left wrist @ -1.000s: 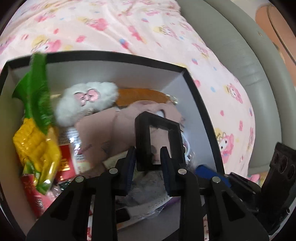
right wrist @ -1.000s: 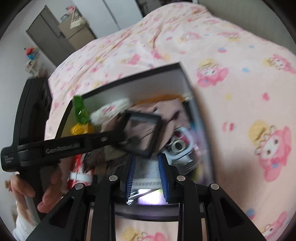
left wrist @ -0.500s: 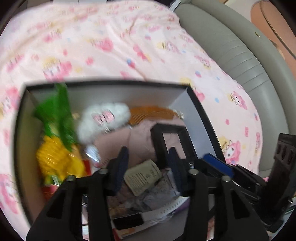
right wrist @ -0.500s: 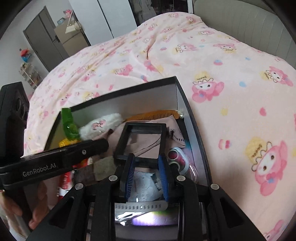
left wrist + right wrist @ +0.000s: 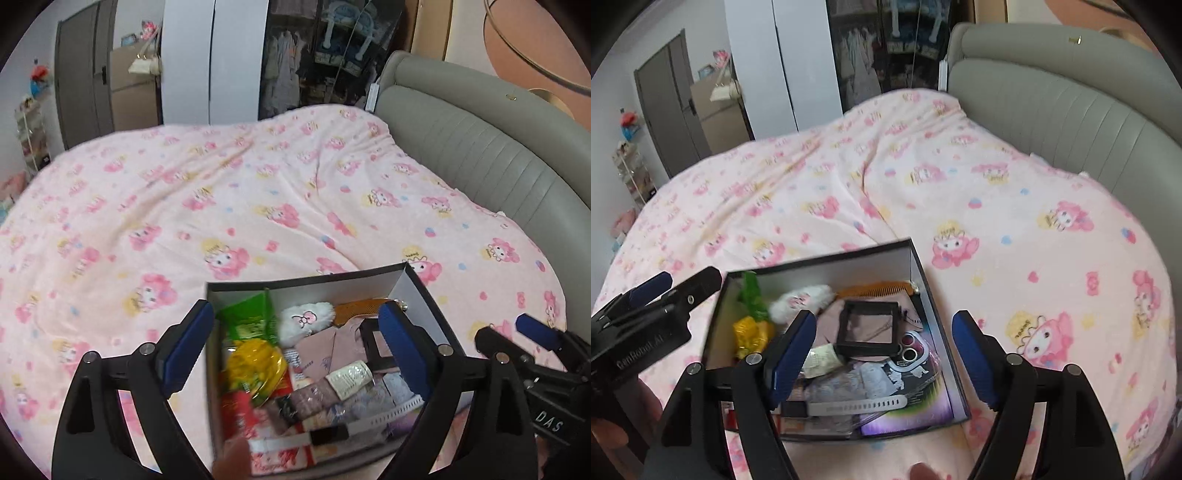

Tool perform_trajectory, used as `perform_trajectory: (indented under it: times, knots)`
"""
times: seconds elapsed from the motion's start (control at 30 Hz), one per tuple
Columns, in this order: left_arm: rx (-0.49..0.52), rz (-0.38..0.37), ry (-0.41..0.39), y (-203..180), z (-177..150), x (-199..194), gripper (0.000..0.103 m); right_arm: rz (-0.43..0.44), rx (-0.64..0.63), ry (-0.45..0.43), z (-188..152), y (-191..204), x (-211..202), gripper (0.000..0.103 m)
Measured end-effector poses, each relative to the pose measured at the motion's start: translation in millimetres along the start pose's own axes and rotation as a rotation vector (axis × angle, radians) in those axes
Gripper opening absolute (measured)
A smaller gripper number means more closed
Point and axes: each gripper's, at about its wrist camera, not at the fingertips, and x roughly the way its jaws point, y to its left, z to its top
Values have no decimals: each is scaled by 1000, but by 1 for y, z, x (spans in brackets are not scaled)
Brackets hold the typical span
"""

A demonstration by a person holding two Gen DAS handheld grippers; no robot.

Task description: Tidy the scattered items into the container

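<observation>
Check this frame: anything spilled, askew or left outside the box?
Nothing stands out. The box sits flat on the pink blanket, items heaped loosely inside, the black square frame lying on top. No loose items show on the visible blanket.

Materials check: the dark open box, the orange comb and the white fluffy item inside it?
Dark open box: likely cardboard, going by thin straight walls, matte grey inside and black edges. Orange comb: looks like plastic, smooth, with moulded fine teeth. White fluffy item: plush or faux fur with a fuzzy outline and a pink bow; what it is stays unclear.
</observation>
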Motion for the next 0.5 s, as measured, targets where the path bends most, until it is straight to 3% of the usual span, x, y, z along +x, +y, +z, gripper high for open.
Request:
perform_trajectory:
  times: [0.1,0.2,0.3,0.5]
  knots:
    - [-3,31,-36,-3,-5,-37,101,3,-2,-56,1,6,-34,74]
    - [8,58,-73,-8,-14,-78,102,-16,-25,-92,-3,11,-70,74]
    - [6,89,-100,-12,-23,-113,102,-12,-33,-140,-13,12,-104,83]
    - [-46,106,-128,-10,-56,-165,102,4,-64,-220,-42,16,-152,83]
